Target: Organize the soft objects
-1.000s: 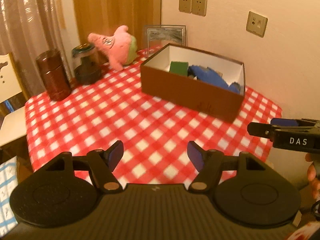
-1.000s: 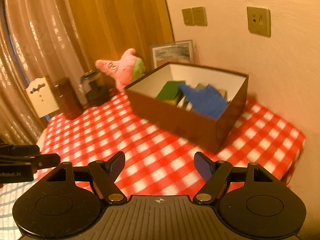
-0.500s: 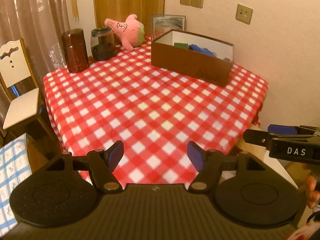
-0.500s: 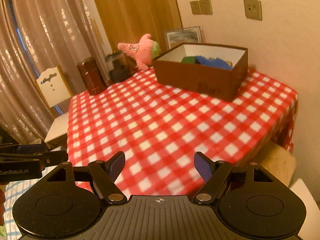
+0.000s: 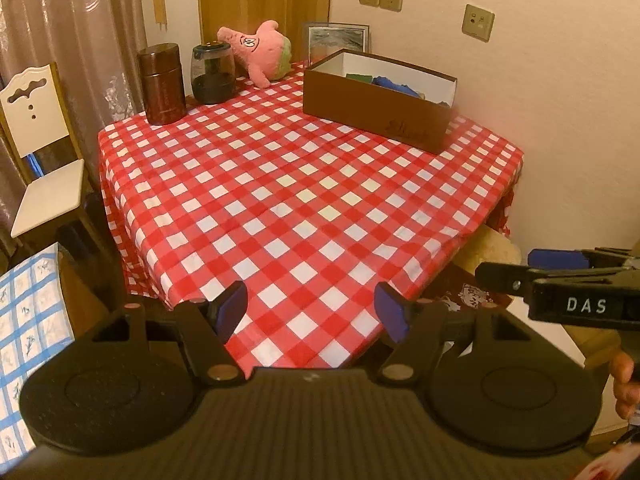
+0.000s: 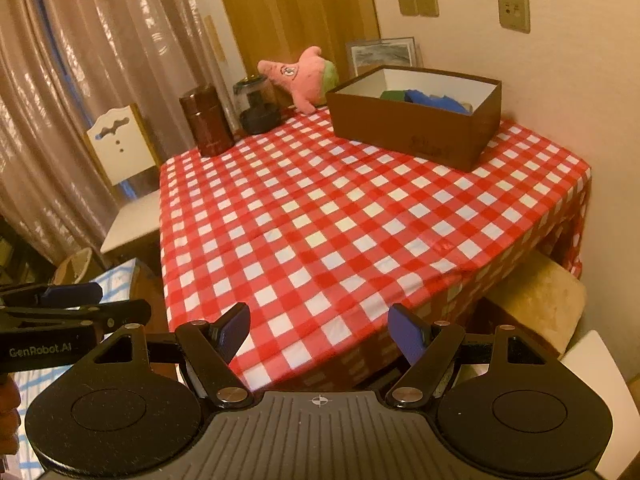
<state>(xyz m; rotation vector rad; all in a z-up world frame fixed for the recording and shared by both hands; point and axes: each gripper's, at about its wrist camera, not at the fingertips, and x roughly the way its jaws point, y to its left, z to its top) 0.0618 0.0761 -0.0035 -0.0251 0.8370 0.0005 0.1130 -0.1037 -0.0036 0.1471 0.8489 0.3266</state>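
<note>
Left wrist: left hand-held gripper [image 5: 311, 307] wide open and empty off the worktop [image 5: 304, 200] edge; pink starfish plush [image 5: 262, 53] lies at the far end beside the brown box [image 5: 376, 104], looks light and squashy. Right wrist: right hand-held gripper [image 6: 319, 332] also wide, empty; best pinch probably across the plush's thick body, not a floppy limb.
</note>
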